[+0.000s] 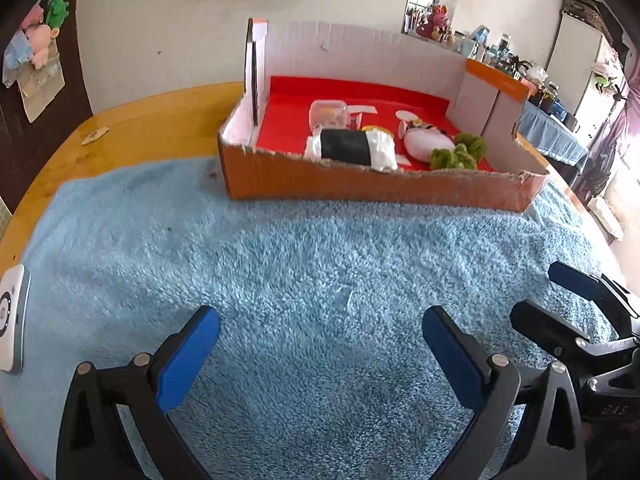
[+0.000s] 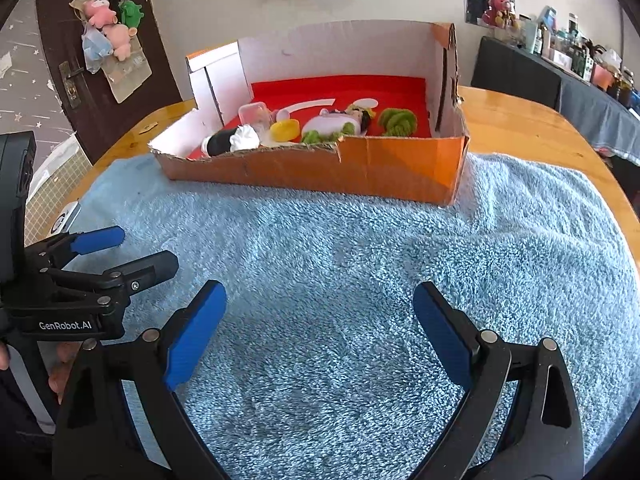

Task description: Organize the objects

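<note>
A round wooden worktop (image 2: 520,116) is covered w/ a fluffy blue towel (image 2: 340,280), probably as padding. At its far side sits the orange cardboard box w/ red lining (image 2: 360,168); the plush toys (image 1: 352,148) are already gathered inside. Left gripper (image 1: 320,356) and right gripper (image 2: 320,336) are held low over bare towel, jaws apart, nothing gripped.

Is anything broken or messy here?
Yes. The cardboard box's front wall is torn down to a ragged, uneven edge, lower toward the left. Inside, the black-and-white plush, pink plush and green yarn bundle lie in a jumble. The blue towel holds nothing.
</note>
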The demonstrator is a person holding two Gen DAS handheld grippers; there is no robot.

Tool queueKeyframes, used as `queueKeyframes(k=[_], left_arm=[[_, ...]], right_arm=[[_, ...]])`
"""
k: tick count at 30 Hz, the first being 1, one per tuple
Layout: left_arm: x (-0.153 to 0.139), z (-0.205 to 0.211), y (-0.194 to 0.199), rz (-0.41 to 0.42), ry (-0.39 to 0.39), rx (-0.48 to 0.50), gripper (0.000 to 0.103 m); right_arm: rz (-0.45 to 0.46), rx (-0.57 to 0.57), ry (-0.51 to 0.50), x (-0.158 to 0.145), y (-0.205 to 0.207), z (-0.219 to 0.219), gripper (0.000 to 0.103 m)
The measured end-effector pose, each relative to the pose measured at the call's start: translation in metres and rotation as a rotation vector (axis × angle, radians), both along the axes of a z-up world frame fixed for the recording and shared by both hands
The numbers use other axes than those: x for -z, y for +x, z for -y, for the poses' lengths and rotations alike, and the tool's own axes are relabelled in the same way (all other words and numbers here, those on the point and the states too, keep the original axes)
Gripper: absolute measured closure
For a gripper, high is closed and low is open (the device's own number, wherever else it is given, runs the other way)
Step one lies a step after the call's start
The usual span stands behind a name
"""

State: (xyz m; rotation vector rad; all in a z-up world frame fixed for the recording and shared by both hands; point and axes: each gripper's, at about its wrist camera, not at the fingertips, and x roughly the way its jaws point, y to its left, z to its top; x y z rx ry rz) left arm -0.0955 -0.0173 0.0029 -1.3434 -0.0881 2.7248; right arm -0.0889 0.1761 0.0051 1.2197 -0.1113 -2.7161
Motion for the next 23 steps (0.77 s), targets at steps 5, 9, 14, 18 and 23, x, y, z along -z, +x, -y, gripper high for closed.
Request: queueKeyframes(k=[5, 9, 14, 18, 23], left_arm=[[0.0017, -0.0032, 0.0004, -0.005, -0.024, 0.001, 0.0], [0.0036, -0.0054, 0.0016, -0.01, -0.046, 0.004, 0.0], [0.0032, -0.0034, 0.0021, -0.015, -0.033, 0.001, 0.0], [0.0026, -0.0014, 0.0036, -0.019, -0.022, 0.001, 0.0], [0.0022, -0.001, 0.0047, -0.021, -0.024, 0.002, 0.0]], right_arm=[[-0.005, -0.001, 0.011, 0.0045, 0.0004, 0.0008, 0.006], [-0.011, -0.004, 0.021, 0.0062, 0.0018, 0.0023, 0.004], [-0.013, -0.002, 0.019, 0.006, 0.0024, 0.002, 0.004], [-0.017, 0.001, 0.008, 0.0056, 0.0024, 0.0006, 0.004], [-0.015, 0.001, 0.015, 0.0058, 0.002, 0.0005, 0.004]])
